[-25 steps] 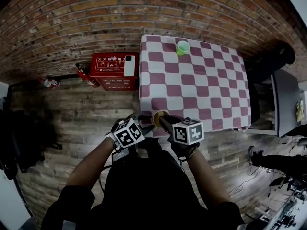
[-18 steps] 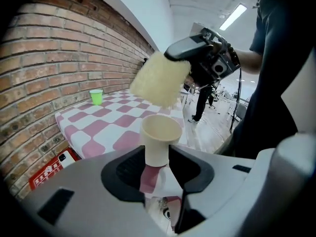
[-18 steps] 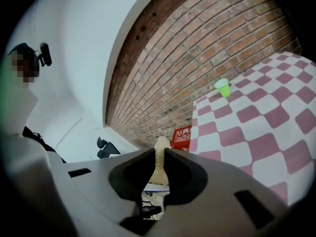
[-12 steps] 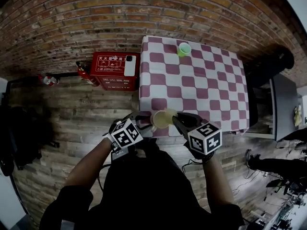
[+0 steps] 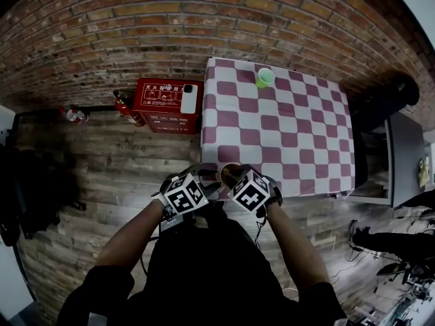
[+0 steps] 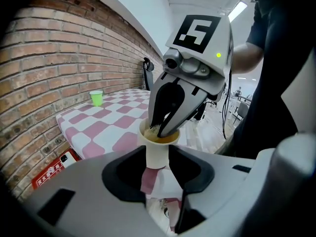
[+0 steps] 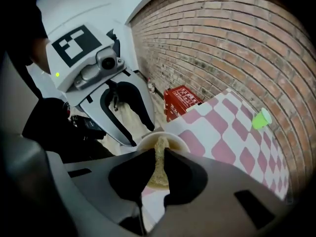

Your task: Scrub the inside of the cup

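A pale paper cup [image 6: 157, 143] is clamped upright between my left gripper's [image 6: 157, 158] jaws, just off the near edge of the checked table [image 5: 299, 148]. My right gripper [image 7: 160, 151] is shut on a yellowish scrub sponge [image 7: 159, 174], and its tips with the sponge [image 6: 154, 129] reach down into the cup's mouth [image 7: 143, 141]. In the head view both marker cubes crowd around the cup [image 5: 225, 170], with the left gripper [image 5: 208, 180] to its left and the right gripper [image 5: 233, 177] to its right. The cup's bottom is hidden.
A green cup [image 5: 265, 77] stands at the table's far edge, near the brick wall. A red box [image 5: 163, 105] with a phone [image 5: 189, 98] on top sits on the wooden floor left of the table. Dark furniture [image 5: 401, 148] stands at the right.
Half a second ago my right gripper was pulled out to the right, leaving the cup's mouth uncovered. It has swung back and its tips are in the cup again. The left gripper held still.
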